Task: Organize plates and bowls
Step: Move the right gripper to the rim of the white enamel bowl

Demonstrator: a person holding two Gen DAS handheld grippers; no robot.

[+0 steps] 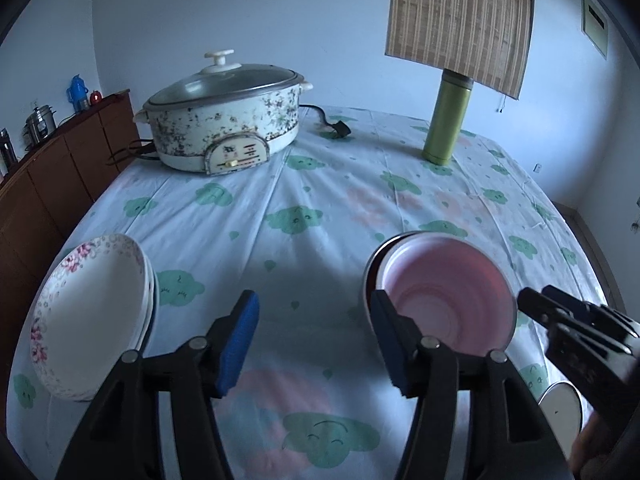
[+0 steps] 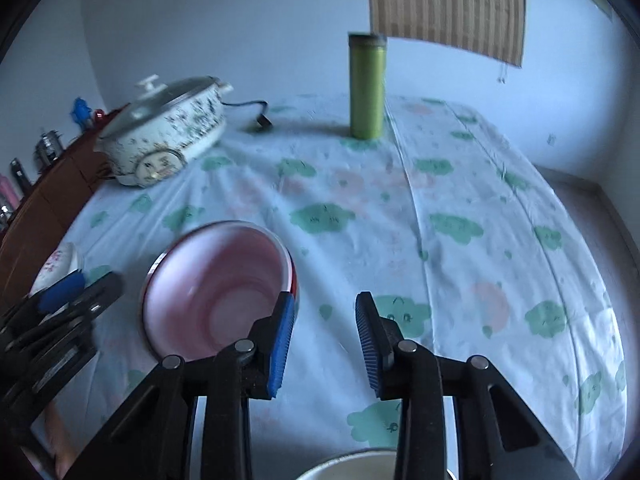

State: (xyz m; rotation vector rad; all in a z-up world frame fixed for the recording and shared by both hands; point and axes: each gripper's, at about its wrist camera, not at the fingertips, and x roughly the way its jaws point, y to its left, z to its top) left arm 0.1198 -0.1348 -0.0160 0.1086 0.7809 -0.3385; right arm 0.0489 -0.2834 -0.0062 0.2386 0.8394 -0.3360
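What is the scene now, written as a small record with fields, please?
surface: table under cloud-print cloth
plates: floral plates, stacked, near left
bowls: pink bowl nested in another bowl
left gripper: open, holding nothing
right gripper: open, holding nothing
near edge: white rimmed dish, partly seen
far side: electric pot with lid, green flask upright
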